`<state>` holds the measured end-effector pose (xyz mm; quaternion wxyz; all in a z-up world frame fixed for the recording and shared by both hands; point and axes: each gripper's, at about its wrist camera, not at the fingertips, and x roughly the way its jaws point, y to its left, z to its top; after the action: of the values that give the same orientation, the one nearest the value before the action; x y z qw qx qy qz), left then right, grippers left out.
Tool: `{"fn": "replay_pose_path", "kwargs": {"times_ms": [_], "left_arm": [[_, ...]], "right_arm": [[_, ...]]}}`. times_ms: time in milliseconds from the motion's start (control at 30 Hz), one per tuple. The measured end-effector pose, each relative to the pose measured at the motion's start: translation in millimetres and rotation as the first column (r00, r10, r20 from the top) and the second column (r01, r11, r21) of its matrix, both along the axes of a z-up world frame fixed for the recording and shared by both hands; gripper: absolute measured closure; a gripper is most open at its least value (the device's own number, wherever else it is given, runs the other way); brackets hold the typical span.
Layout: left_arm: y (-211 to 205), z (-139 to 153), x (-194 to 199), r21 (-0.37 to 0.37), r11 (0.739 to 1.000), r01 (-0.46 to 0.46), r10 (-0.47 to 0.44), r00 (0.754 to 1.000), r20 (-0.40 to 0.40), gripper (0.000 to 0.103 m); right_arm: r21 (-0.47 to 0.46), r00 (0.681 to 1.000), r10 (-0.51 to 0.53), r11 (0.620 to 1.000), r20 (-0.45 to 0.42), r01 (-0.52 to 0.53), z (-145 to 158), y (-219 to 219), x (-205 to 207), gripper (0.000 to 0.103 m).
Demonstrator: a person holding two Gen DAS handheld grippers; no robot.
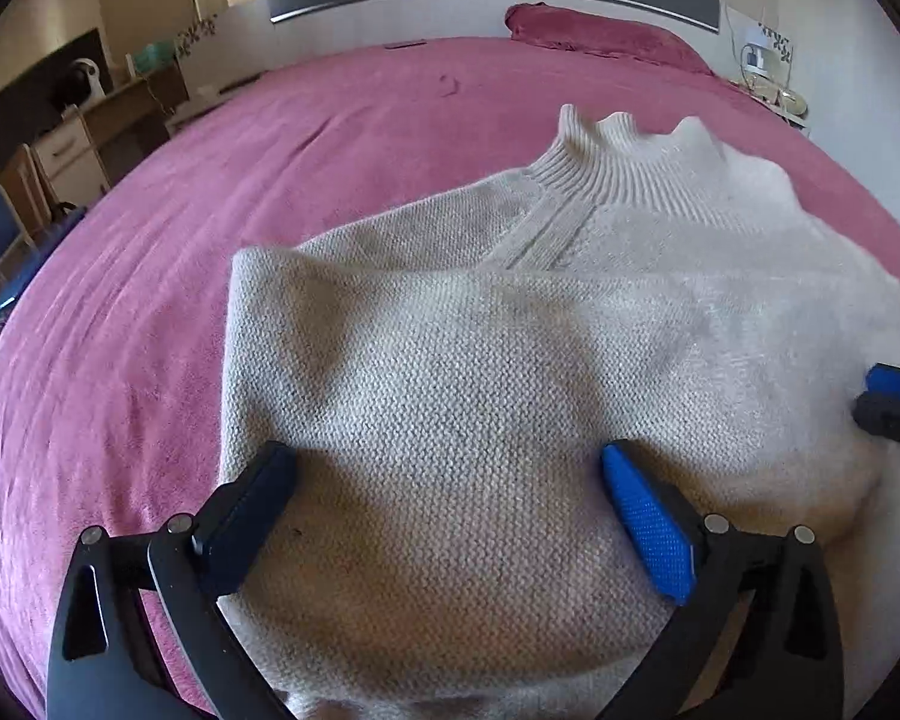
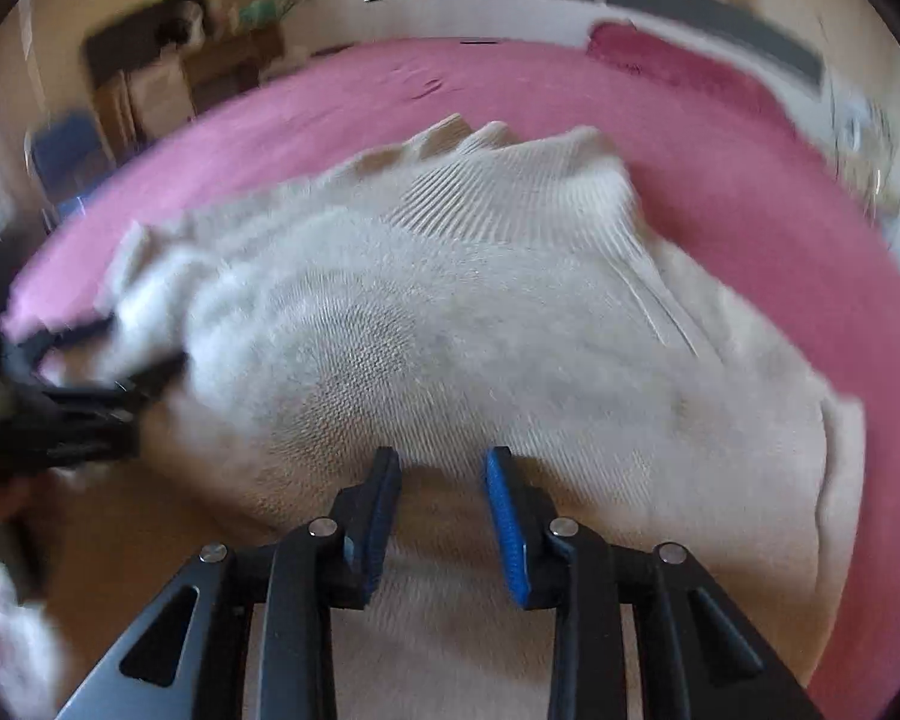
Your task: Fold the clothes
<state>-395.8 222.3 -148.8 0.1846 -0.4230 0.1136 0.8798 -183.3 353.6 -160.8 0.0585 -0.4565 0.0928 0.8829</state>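
A pink bed [image 1: 270, 192] carries the cream sweater [image 1: 450, 360], partly folded, collar far. Left tongs [image 1: 450, 480] gape wide, empty; right tongs [image 2: 444, 480] half-open, empty. Seemingly mid-fold: next needs an edge gripped.

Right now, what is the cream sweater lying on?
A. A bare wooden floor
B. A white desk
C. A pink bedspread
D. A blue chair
C: the cream sweater is spread over the pink bedspread, which shows around it on all far sides in both wrist views, with a matching pillow at the headboard.
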Motion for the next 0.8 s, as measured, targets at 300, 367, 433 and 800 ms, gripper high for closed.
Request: {"fn": "replay_pose_path", "kwargs": {"times_ms": [300,367,433,800], "left_arm": [[-92.2,4.2,73.9,-0.023,0.992,0.124,-0.12,0.984,0.131,0.0],[-120.7,8.2,92.4,-0.037,0.993,0.114,-0.108,0.986,0.125,0.0],[-146.5,1.4,105.5,-0.045,0.994,0.095,-0.085,0.977,0.196,0.0],[-215.0,-10.5,149.3,0.221,0.971,0.088,-0.174,0.897,0.406,0.0]], "right_arm": [[-0.312,0.963,-0.177,0.921,0.201,0.235,0.7,55.0,182.6,0.072],[-0.36,0.95,-0.202,0.89,0.24,0.28,-0.4,57.7,227.4,0.072],[-0.44,0.936,-0.22,0.837,0.273,0.325,-5.7,58.2,271.4,0.071],[-0.784,0.923,-0.247,0.488,0.296,0.383,-64.4,33.1,342.5,0.06]]}}
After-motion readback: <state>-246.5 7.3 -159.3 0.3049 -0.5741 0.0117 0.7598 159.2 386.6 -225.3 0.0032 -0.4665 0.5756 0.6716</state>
